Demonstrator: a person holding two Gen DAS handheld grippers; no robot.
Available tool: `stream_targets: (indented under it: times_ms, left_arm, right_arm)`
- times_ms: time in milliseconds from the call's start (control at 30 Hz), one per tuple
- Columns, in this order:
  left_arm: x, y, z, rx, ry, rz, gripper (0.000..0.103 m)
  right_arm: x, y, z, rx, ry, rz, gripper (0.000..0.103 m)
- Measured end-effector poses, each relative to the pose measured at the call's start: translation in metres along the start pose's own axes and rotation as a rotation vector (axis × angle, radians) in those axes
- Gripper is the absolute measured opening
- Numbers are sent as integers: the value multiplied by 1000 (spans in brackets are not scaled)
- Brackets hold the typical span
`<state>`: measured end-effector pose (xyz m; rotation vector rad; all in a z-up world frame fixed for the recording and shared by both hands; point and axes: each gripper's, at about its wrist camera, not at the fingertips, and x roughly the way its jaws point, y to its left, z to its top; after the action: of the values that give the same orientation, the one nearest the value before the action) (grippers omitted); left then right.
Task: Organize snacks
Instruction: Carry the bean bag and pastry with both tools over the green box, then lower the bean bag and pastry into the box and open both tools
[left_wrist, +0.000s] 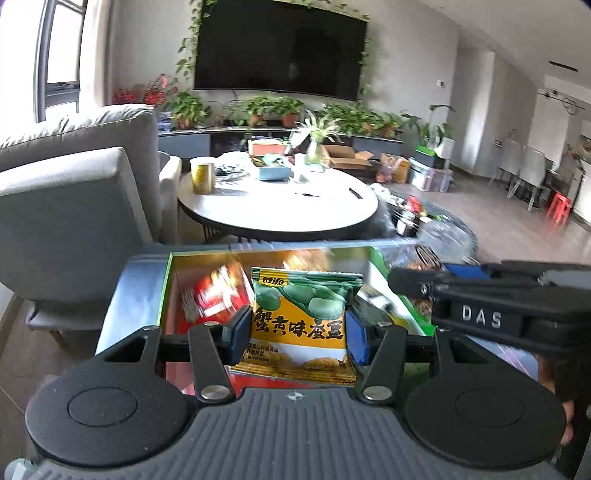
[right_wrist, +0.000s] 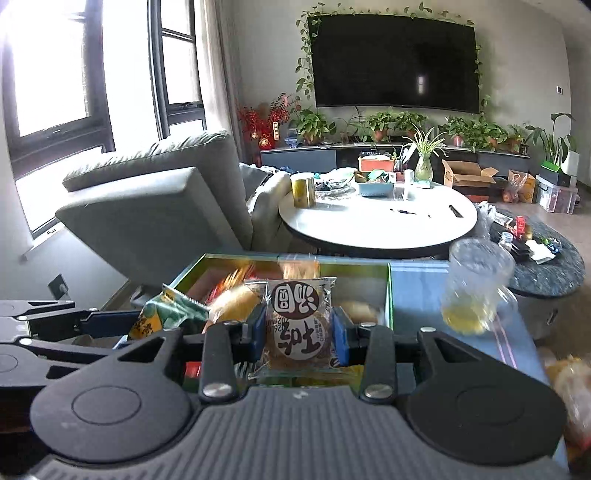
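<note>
My left gripper (left_wrist: 295, 334) is shut on a yellow-and-green bean snack packet (left_wrist: 301, 317), its blue pads pressing both sides. The packet hangs above a green-rimmed snack box (left_wrist: 166, 288) that holds a red packet (left_wrist: 218, 291) and other blurred snacks. My right gripper (right_wrist: 298, 334) is shut on a clear-wrapped round brown pastry (right_wrist: 298, 328), held over the same box (right_wrist: 388, 295). The left gripper's bean packet (right_wrist: 162, 314) shows at the left of the right wrist view. The right gripper's black body (left_wrist: 498, 295) crosses the right of the left wrist view.
A clear plastic cup (right_wrist: 476, 284) with yellow content stands on the glass table (right_wrist: 417, 302) right of the box. Beyond are a round white table (right_wrist: 376, 225) with clutter, a grey sofa (right_wrist: 159, 199), and a dark low table (right_wrist: 546, 258). More wrapped snacks (right_wrist: 569, 384) lie at the right edge.
</note>
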<state>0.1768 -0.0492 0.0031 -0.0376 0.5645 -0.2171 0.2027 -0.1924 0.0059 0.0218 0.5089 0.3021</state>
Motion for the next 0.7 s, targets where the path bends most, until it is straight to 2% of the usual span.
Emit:
stream_targets:
  times_ms: [133,300,367,533,667,700]
  left_arm:
    - [35,14,13,-16,12,31,50]
    - [63,24,15,-12,41,60,52]
    - [64,23,11,-6,41,69,61]
    - [60,24,7,-17,49,83,66]
    - [42,17,1,-7,41,121,80]
    - [35,13,-2,1,36,129,81]
  right_arm:
    - [32,-8,11,28,22,-8,66]
    - [55,-13,8,52,35,-14,66]
    - [57,-12,7,58,28,-14,66]
    - [50,-10,6,71,20,-22,66]
    - [32,-8,6,93,19,-20,66]
    - [28,-7,8,100,13,-15,67]
